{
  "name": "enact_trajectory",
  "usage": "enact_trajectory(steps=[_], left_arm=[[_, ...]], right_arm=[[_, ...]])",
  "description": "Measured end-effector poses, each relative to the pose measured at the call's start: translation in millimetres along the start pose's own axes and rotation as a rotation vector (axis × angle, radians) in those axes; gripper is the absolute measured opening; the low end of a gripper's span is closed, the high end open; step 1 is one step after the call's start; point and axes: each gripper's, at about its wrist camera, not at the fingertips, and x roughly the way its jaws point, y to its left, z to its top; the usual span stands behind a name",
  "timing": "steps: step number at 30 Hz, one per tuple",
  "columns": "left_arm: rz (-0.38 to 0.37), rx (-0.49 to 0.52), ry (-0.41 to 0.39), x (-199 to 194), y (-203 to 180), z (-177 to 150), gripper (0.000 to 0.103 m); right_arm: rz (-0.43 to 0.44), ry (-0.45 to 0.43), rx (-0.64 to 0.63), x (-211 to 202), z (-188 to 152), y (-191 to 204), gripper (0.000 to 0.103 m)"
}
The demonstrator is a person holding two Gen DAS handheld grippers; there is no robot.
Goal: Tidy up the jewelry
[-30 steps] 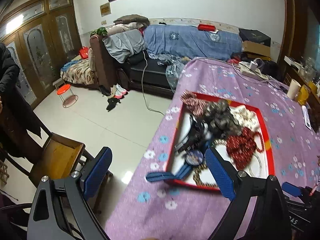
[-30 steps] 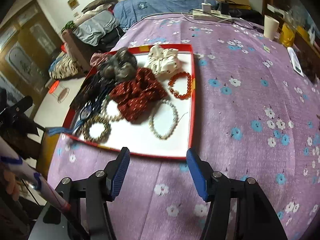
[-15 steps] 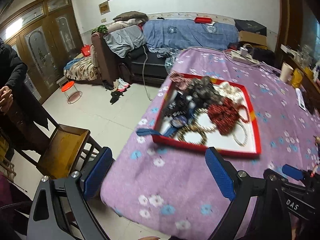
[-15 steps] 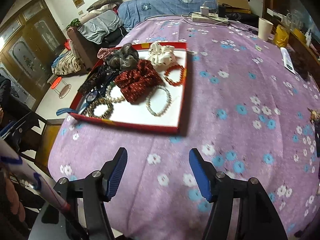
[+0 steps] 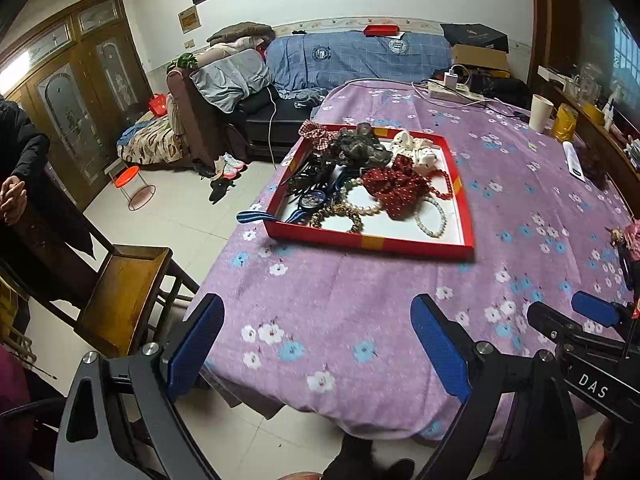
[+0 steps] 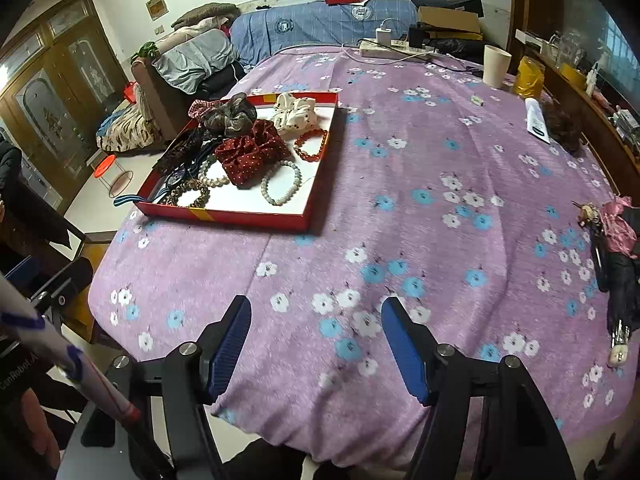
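Note:
A red tray with a white floor lies on the purple flowered tablecloth. In it lie a dark red scrunchie, a cream scrunchie, a grey scrunchie, a red bead bracelet, a pale bead bracelet, a pearl strand, a gold bracelet and a watch. My left gripper and right gripper are open and empty, well back from the tray at the table's near edge.
A wooden chair stands left of the table. A folded umbrella, a paper cup, a yellow bag and a power strip lie along the table's right and far sides. A sofa is behind.
Both grippers have pulled back from the tray toward the table's near edge and risen; the tray now looks smaller and farther. Both stay open and empty.

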Motion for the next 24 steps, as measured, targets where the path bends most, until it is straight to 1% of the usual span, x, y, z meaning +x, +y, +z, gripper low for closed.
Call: enact_trajectory(steps=[6, 12, 24], left_arm=[[0.006, 0.001, 0.000, -9, -7, -6, 0.094], [0.004, -0.008, 0.016, -14, -13, -12, 0.094], [0.015, -0.031, 0.052, -5, -8, -8, 0.094]], right_arm=[[-0.003, -0.021, -0.016, -11, -7, -4, 0.073], [-0.003, -0.033, -0.027, -16, -11, -7, 0.074], [0.013, -0.027, -0.067, -8, -8, 3, 0.076]])
